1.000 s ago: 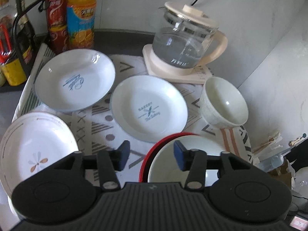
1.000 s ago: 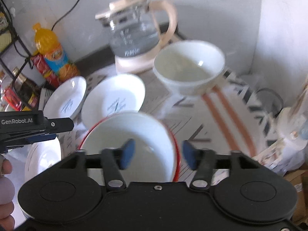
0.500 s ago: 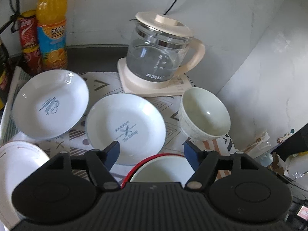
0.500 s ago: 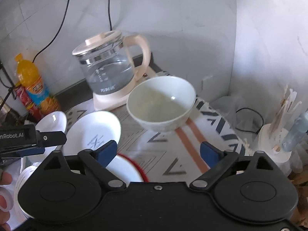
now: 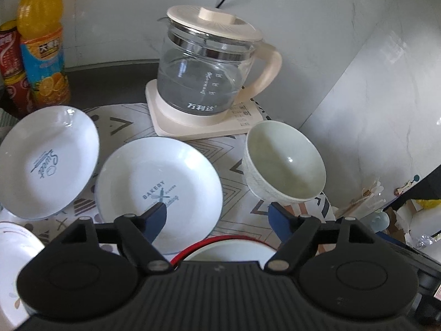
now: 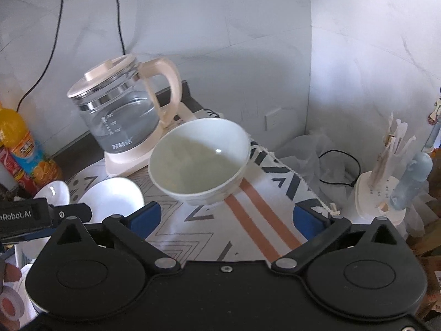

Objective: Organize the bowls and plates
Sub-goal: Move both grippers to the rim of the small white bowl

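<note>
Both the left tongs (image 5: 217, 216) and the right tongs (image 6: 226, 218) are held spread and empty before the round pale-green ceramic bowl (image 6: 199, 160).

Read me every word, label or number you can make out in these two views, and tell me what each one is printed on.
"BAKERY": middle white plate; the script under it is too blurred.
"Sweet": left white plate.
"万利达": clear glass kettle with cream lid; its scale marks are too small.
"nRobot.AI", cut off at the frame edge: black body of the left claw.
Orange juice bottle label: large characters blurred.
Red can: unreadable.
</note>
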Action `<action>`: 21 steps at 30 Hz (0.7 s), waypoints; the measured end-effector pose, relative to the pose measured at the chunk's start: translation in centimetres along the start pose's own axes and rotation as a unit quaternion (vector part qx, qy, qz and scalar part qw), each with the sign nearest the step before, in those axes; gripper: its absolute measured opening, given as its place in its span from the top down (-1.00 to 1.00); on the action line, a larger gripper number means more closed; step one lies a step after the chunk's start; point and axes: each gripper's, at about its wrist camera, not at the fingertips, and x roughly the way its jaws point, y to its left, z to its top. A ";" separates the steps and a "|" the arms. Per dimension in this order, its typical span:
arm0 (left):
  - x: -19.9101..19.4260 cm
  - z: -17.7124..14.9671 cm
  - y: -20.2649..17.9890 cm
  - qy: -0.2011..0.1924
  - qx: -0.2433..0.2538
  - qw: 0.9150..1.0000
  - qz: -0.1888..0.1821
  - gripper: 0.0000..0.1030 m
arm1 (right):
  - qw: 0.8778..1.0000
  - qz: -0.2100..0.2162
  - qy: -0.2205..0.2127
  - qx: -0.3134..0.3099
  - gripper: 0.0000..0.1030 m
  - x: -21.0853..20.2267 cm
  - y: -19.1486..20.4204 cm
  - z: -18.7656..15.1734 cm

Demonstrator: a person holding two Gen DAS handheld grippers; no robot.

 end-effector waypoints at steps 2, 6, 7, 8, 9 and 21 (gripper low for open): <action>0.6 0.2 -0.3 0.006 0.004 1.000 -0.001 -0.54 | 1.000 -0.002 -0.002 0.003 -1.00 0.3 -0.2 0.4; 2.0 0.9 -0.9 0.009 0.006 1.000 0.002 -0.54 | 1.000 -0.002 -0.002 0.008 -1.00 1.2 -0.7 1.3; 2.5 1.2 -1.2 0.011 0.006 1.000 0.002 -0.54 | 1.000 -0.001 -0.001 0.011 -1.00 1.6 -1.0 1.5; 2.9 1.4 -1.4 0.012 0.006 1.000 0.001 -0.54 | 1.000 0.000 -0.001 0.013 -0.99 1.9 -1.2 1.7; 3.2 1.6 -1.5 0.013 0.007 1.000 0.000 -0.54 | 1.000 0.000 0.002 0.015 -0.99 2.4 -1.4 1.9; 8.8 4.0 -3.0 0.035 -0.004 0.999 0.000 -0.48 | 0.998 0.006 0.059 0.022 -0.52 8.2 -3.1 4.0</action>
